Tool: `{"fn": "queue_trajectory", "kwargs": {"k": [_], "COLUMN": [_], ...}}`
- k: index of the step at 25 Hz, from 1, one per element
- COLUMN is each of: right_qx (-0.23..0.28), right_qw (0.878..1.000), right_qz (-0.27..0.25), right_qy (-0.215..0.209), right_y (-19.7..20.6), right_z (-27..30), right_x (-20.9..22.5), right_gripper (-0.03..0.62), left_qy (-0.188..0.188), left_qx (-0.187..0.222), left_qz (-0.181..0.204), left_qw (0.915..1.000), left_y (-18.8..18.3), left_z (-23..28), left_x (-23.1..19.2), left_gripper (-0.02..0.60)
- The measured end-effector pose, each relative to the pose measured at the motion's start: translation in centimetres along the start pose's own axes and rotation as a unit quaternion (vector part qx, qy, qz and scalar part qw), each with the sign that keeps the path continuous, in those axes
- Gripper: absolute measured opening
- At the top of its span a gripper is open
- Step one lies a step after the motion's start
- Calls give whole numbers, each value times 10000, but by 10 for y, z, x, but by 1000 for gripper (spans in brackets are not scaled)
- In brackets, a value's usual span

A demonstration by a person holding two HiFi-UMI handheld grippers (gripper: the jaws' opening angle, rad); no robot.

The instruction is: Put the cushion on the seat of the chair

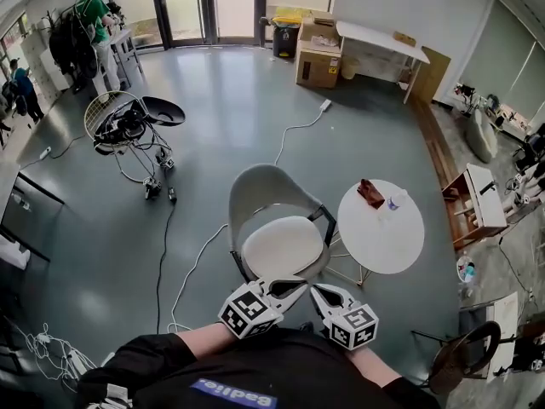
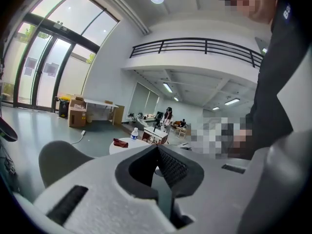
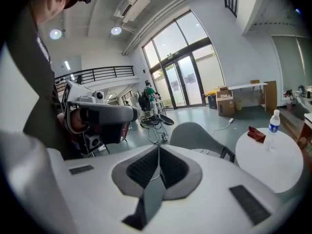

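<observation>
Fingers point(image 2: 173, 168) of the left gripper point(image 1: 300, 285) are pressing together on nothing, and the right gripper point(image 1: 316, 289) is doing the same, both hovering close to the person's body. Just ahead of them, the cushion point(image 1: 283, 247) is lying flat on the seat of the chair point(image 1: 266, 186) (so the job is looking done). It is appearing thin, soft and light, likely to droop; any adjusting pinch would be best taken at its near rim. Beside the chair, a round table point(image 1: 383, 245) is carrying a bottle point(image 1: 393, 201).
</observation>
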State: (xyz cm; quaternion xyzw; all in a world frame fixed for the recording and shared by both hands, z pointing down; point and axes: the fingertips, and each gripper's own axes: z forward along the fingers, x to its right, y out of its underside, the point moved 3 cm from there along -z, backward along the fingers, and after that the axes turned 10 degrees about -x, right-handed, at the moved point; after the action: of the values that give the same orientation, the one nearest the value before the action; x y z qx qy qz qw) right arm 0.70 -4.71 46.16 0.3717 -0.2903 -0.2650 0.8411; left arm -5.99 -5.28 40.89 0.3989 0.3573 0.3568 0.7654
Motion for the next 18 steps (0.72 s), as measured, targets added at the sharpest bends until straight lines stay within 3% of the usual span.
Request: {"fn": "queue_trajectory", "kwargs": {"k": [9, 18], "right_qx": [492, 485], "right_qw": [9978, 9978], "right_qz": [-426, -428], "right_qy": [-105, -141], "right_y": [-11, -8], "right_z": [-13, -12], "right_x": [-18, -20], "right_gripper": [29, 29], "left_qy": [155, 245], "left_qx": [-88, -142], "left_qz": [150, 35], "left_qw": [9997, 9996], "left_y": [13, 15], "left_z": [4, 7], "left_x": [15, 15], "left_gripper": [17, 17]}}
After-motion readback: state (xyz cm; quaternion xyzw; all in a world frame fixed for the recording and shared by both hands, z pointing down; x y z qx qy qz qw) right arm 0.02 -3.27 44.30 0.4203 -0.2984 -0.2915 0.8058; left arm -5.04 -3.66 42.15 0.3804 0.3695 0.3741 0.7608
